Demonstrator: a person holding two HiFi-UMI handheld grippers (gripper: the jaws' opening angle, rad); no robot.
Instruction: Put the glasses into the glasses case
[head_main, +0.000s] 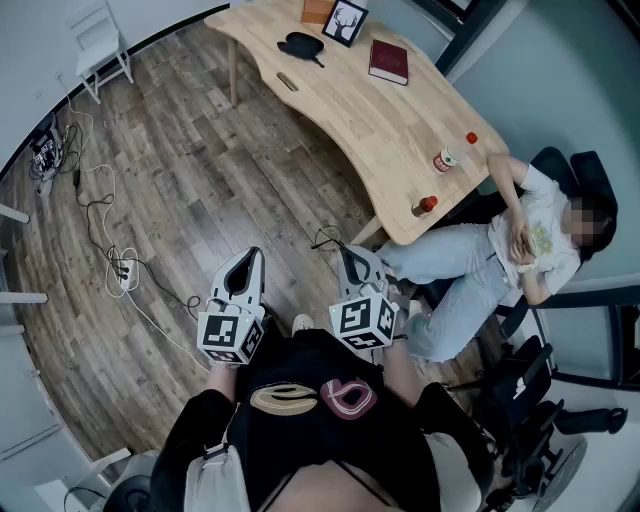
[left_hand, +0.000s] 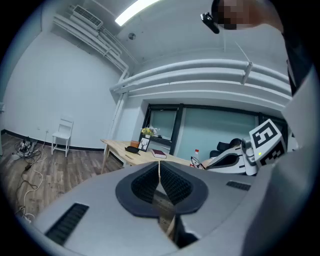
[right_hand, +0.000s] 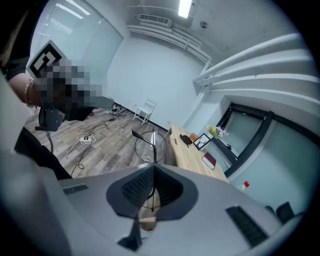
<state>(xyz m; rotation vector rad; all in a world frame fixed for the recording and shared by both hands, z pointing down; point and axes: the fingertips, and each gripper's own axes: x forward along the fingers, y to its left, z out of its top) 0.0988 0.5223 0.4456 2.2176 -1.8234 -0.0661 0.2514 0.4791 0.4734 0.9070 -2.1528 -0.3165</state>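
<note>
A pair of thin black-framed glasses sticks out of my right gripper, which is shut on them; one round lens and a temple arm show past the jaws. In the head view the glasses hang at the tip of the right gripper, above the wooden floor. My left gripper is beside it, its pads together with nothing between them. The black glasses case lies on the far end of the wooden table, well away from both grippers.
On the table are a red book, a framed picture and small bottles. A person sits on a chair at the table's near right. Cables and a power strip lie on the floor at left, with a white chair beyond.
</note>
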